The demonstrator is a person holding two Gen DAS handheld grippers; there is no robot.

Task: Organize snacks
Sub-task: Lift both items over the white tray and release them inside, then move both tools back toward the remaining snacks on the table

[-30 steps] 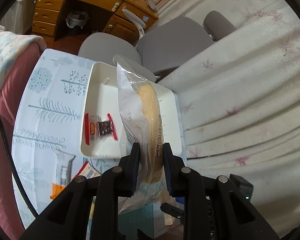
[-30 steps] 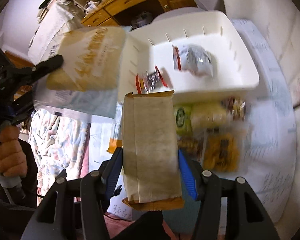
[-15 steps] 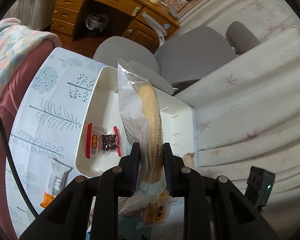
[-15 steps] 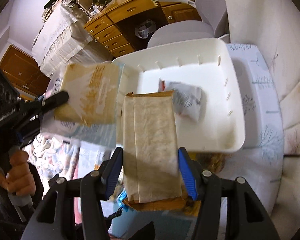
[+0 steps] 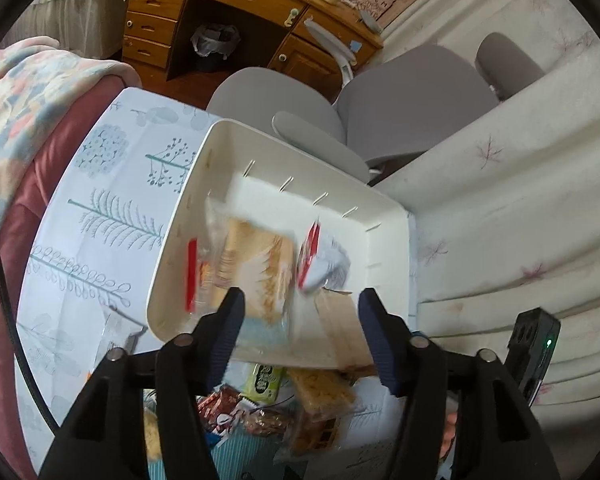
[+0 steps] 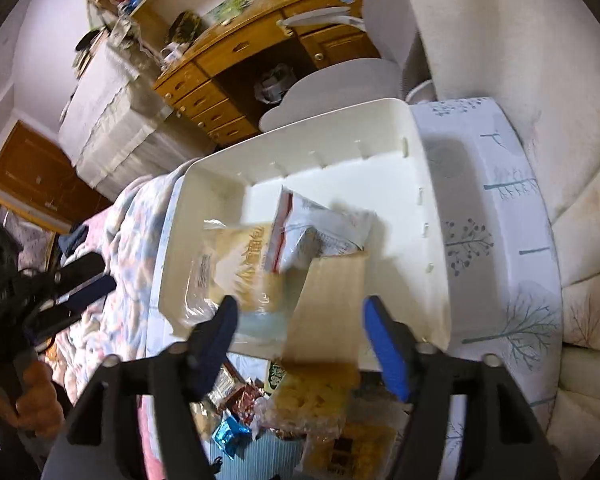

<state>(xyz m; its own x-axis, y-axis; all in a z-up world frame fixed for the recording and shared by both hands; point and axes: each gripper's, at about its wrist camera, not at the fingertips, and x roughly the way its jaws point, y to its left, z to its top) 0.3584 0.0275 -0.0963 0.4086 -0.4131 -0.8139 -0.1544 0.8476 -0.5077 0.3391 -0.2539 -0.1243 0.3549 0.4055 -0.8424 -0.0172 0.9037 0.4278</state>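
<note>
Now, both tools: jaws opening, nothing clamped.
Left tool (image 5: pixel 300 320): clear-wrapped bread packet (image 5: pixel 256 264) lies loose in white plastic bin (image 5: pixel 284 148).
Right tool (image 6: pixel 296 320): flat brown paper packet (image 6: pixel 328 304) tilted on the bin's near rim.
Risk: brown packet may slide out near-side onto remaining snack pile (image 6: pixel 300 412); cause, overhang.

Setting: a home bedroom or study. Evidence: a wooden desk (image 5: pixel 236 8) with drawers, a grey swivel chair (image 5: pixel 400 112), a floral quilt (image 5: pixel 24 96), a cream sofa cover (image 5: pixel 520 200) and a patterned tablecloth (image 5: pixel 100 208).
</note>
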